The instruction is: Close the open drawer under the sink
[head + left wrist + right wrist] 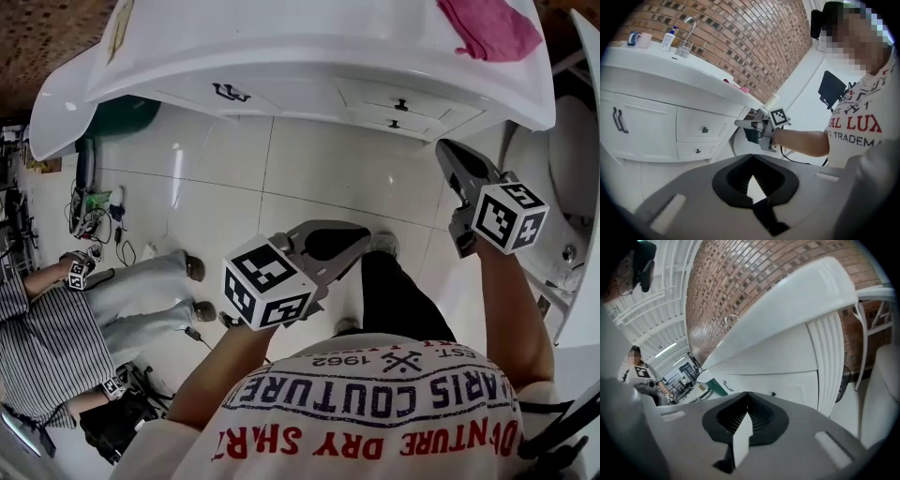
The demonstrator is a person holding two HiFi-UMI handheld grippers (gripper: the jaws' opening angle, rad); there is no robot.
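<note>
We hold the left gripper [359, 236] and right gripper [448, 148] closed and empty over open floor [309, 173], short of the cabinet [300, 98] edge; its two drawers [398, 112] sit far right, seemingly flush.

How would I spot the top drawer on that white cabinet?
Find the white sink cabinet against the brick wall. Right of its door with the long dark handle sit two stacked drawers; the top drawer is the taller one, with one small dark knob, above the shallower bottom drawer.
</note>
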